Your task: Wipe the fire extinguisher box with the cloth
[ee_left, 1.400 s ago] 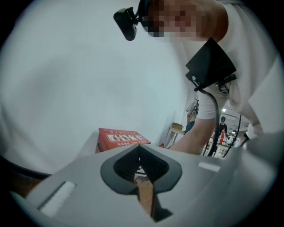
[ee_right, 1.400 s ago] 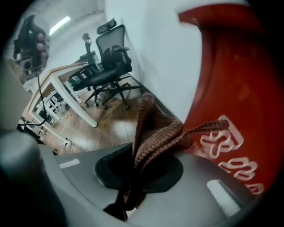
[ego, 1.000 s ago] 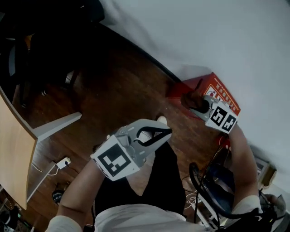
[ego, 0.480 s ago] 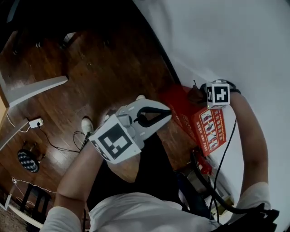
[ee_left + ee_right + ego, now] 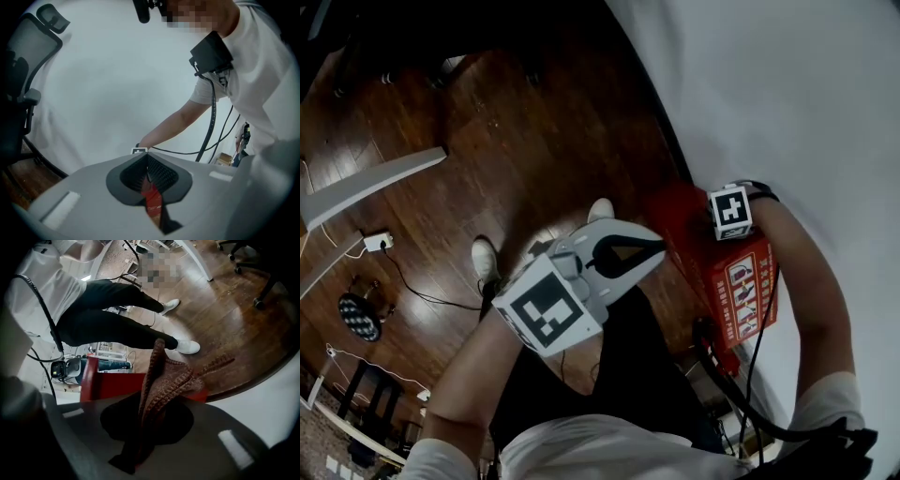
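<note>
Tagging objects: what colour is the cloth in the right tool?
Reddish-brown, ribbed knit with darker stripes. The cloth shows best in the right gripper view.

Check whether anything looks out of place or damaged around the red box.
Nothing stands out. The fire extinguisher box looks intact by the wall, and the right gripper holds the cloth at its top edge. The left gripper is shut, empty.
</note>
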